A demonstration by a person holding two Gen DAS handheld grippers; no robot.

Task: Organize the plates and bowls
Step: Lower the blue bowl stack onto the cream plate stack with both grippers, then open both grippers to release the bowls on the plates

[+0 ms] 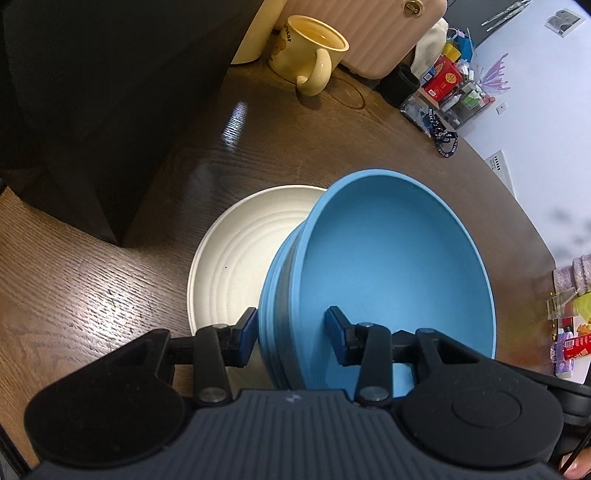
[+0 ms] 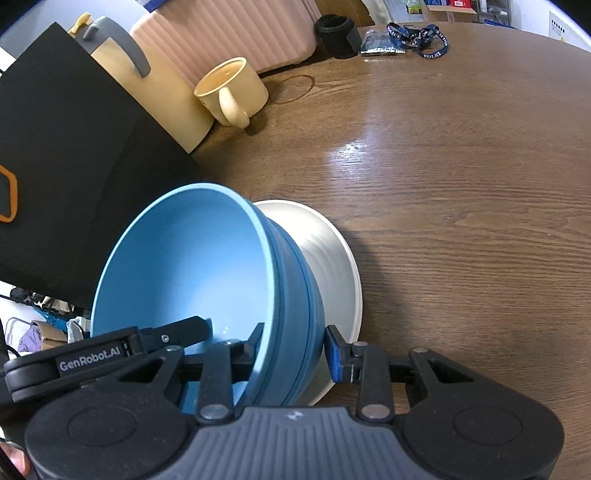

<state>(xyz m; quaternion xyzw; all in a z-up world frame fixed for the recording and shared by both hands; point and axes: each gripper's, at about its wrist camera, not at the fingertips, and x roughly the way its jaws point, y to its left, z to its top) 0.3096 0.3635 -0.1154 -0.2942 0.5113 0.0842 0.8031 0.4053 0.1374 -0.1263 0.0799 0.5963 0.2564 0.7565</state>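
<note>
Left wrist view, left to right: a dark box (image 1: 92, 110) stands on the wooden table (image 1: 92, 280) at the far left, and a yellow mug (image 1: 308, 55) sits upright behind, close to a ribbed pink case (image 1: 369, 33). A cream plate (image 1: 236, 258) lies flat on the table. The blue bowl (image 1: 391, 266) is tilted over the plate's right portion; whether its base touches the plate cannot be told. The left gripper (image 1: 291, 332) is clamped on the bowl's near wall, one pad outside and the other inside, jaws at a narrow setting. Assorted small packages crowd the table's far right edge. Right wrist view, left to right: the dark box (image 2: 66, 166) occupies the left, with a beige kettle (image 2: 147, 88) and the mug (image 2: 231, 92) beyond it. The bowl (image 2: 192, 266) sits left of centre, over the plate (image 2: 332, 258), which shows to its right. The right gripper (image 2: 295, 349) grips the opposite side of the bowl's wall, one pad inside and one pressing outside, jaws likewise narrow. The other tool's finger reaches into the bowl from the left. A lanyard (image 2: 417, 37) lies at the far right of the table (image 2: 461, 184).
</note>
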